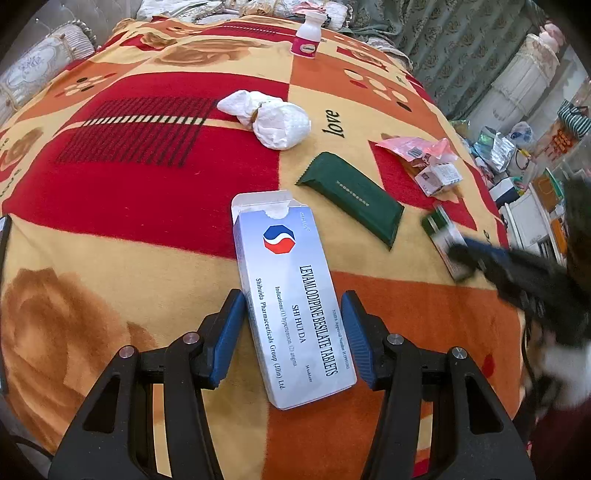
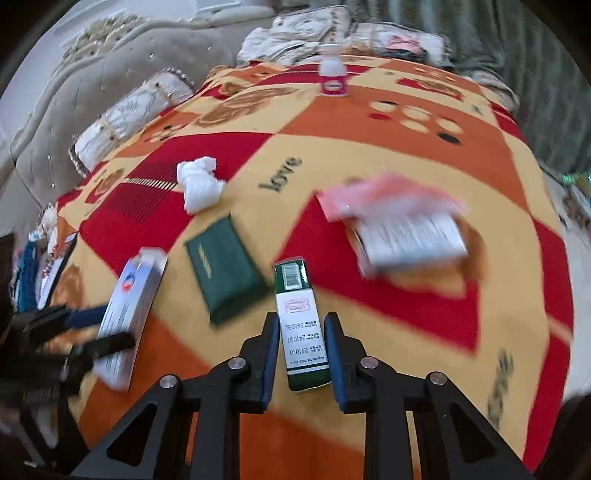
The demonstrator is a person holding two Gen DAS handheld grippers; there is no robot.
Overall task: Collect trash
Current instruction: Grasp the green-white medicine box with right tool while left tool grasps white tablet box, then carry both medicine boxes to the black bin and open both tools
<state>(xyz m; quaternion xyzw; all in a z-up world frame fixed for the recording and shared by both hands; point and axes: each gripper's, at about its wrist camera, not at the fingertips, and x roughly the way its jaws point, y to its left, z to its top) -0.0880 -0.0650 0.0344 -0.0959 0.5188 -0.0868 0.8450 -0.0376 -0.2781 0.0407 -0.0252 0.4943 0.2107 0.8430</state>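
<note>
A white and blue tablet box (image 1: pixel 291 295) lies on the patterned blanket (image 1: pixel 147 192) between the jaws of my left gripper (image 1: pixel 291 299). The left pad touches the box and a small gap shows at the right pad, so this gripper is open. My right gripper (image 2: pixel 301 317) is shut on a narrow green and white box (image 2: pixel 299 321), with a pad pressed on each long side. In the left wrist view the right gripper (image 1: pixel 461 254) is a blur at the blanket's right edge. Other trash: a white tissue wad (image 1: pixel 275 118), a dark green packet (image 1: pixel 354 195) and pink wrappers (image 1: pixel 424 155).
A small bottle with a pink label (image 1: pixel 308 35) stands upright at the far end of the bed. Pillows and a padded headboard (image 2: pixel 122 70) border the far left. Boxes and bags (image 1: pixel 517 166) crowd the floor past the right edge.
</note>
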